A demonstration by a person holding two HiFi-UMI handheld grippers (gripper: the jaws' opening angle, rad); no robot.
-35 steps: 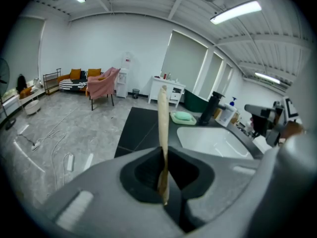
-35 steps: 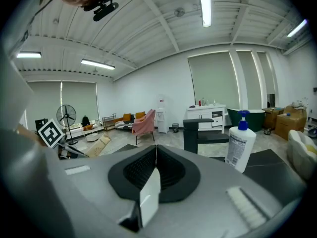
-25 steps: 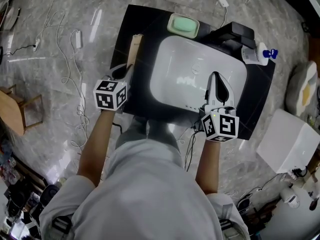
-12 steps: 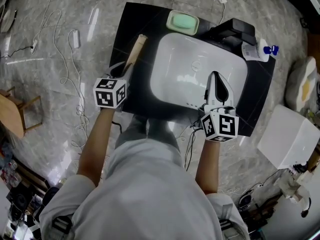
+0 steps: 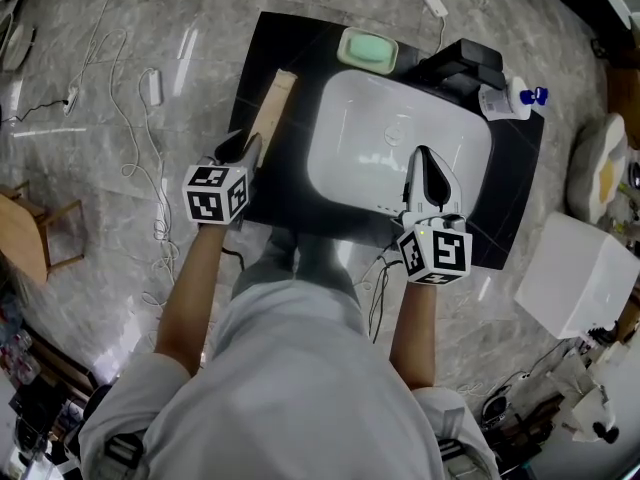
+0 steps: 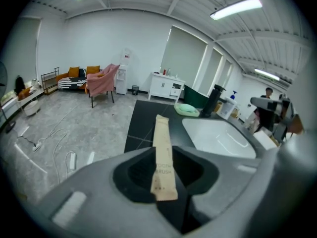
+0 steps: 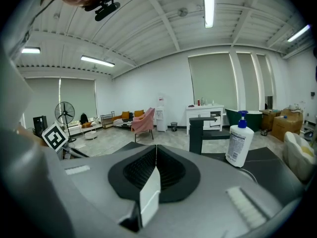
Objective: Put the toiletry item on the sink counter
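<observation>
On counter [image 5: 290,48]: one toothbrush packet [image 5: 268,108], one bottle [image 5: 505,100]

Bright ceiling tube lights [image 7: 207,4] glare off the floor [image 5: 120,48]; edges fisheye-warped.

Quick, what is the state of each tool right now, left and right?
Left tool: open, jaws have just been opening; the toothbrush packet lies released, its end between them.
Right tool: closed, holding nothing.

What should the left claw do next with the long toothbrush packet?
Probably draw the left claw straight back, away from the toothbrush packet. Its jaws have just been opening and now stand apart. The packet's near end, between them, seems to lie flat on the black counter beside the sink, so the placing looks done.
</observation>
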